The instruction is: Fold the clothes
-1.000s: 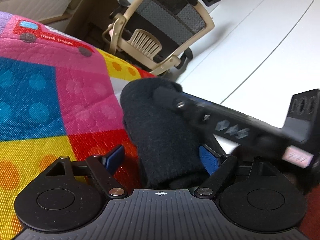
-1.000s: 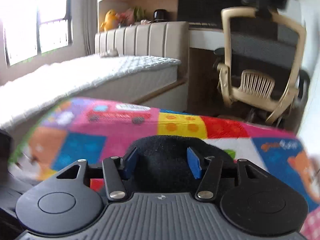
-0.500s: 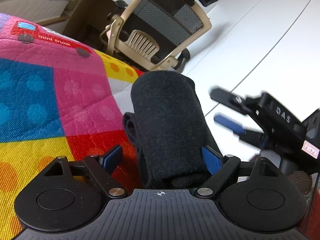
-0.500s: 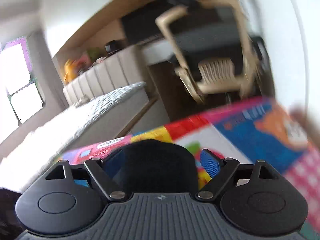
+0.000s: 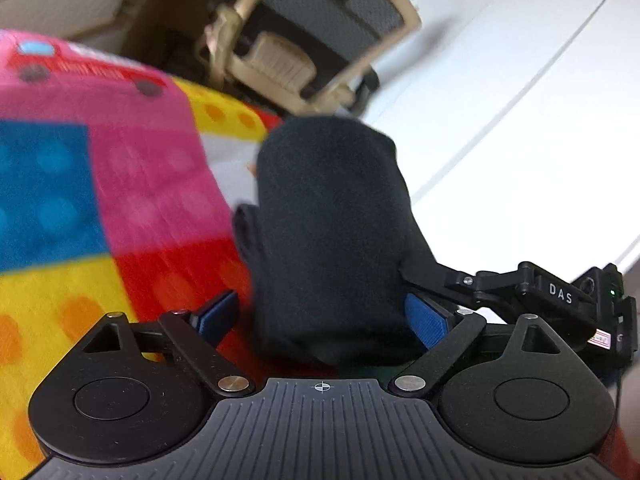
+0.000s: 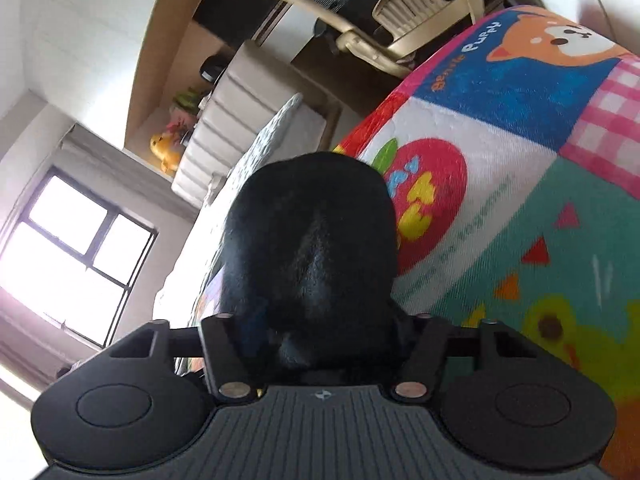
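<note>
Gripping black cloth (image 6: 312, 248) again, rolled.

Two close fisheye views, each looking forward from a handheld gripper's body along its fingers.

The left wrist view tilts down over a bright patchwork mat (image 5: 100, 200) toward a beige office chair (image 5: 304, 40). The right wrist view, rolled sideways, faces the same chair (image 6: 400, 8) and mat (image 6: 520, 160). A folded black garment (image 5: 332, 220) (image 6: 312, 240) fills both foregrounds.
</note>
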{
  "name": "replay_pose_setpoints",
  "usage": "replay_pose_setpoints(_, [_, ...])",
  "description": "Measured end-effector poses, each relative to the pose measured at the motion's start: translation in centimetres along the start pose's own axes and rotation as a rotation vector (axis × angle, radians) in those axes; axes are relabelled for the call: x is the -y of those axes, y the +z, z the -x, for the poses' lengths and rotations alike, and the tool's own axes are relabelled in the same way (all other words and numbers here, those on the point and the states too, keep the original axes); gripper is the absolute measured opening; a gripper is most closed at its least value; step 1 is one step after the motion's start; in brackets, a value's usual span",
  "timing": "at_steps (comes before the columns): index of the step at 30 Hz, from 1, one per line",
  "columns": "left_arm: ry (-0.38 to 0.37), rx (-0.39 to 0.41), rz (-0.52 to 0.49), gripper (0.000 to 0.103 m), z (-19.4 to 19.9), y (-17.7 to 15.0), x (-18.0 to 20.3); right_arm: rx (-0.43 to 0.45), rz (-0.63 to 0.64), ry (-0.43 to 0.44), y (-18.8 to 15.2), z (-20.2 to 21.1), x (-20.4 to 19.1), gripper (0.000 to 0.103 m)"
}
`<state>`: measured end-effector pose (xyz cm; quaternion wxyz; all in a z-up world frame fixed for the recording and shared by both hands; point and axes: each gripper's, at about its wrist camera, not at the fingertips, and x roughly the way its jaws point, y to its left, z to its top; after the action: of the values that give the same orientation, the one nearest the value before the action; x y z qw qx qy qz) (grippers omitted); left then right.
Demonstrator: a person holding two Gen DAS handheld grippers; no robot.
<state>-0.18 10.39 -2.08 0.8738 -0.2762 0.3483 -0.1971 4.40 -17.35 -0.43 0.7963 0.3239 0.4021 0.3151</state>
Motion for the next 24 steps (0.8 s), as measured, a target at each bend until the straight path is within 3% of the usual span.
replay_pose_setpoints(6, [-0.001,-0.060,-0.057,0.094,0.4,-1.4,2.0,0.024,0.119,-0.082,-0.9,2.8,-0.6,0.055])
replay_pose_setpoints(9, [0.008,-0.049,-0.073,0.094,1.0,-1.5,2.5,0.072,0.151,-0.133,-0.5,3.6,-0.8,0.060])
replay_pose_setpoints(11, [0.027,-0.002,-0.082,0.092,2.2,-1.1,2.9,0.109,0.199,-0.145,-0.1,4.3,-1.5,0.061])
replay_pose_setpoints(15, [0.047,0.143,-0.115,0.076,5.6,0.7,4.2,0.127,0.309,-0.145,0.2,4.5,-3.3,0.062])
replay_pose_setpoints(18, [0.004,0.202,-0.155,0.059,6.4,1.9,5.5,0.108,0.341,-0.175,-0.2,3.4,-3.8,0.063])
replay_pose_setpoints(21, [-0.090,0.173,-0.149,0.052,5.1,2.2,6.1,0.105,0.391,-0.214,-1.0,2.6,-4.2,0.064])
replay_pose_setpoints(24, [-0.040,0.121,-0.141,0.047,2.5,1.7,5.5,0.117,0.436,-0.243,-1.3,3.0,-4.7,0.065])
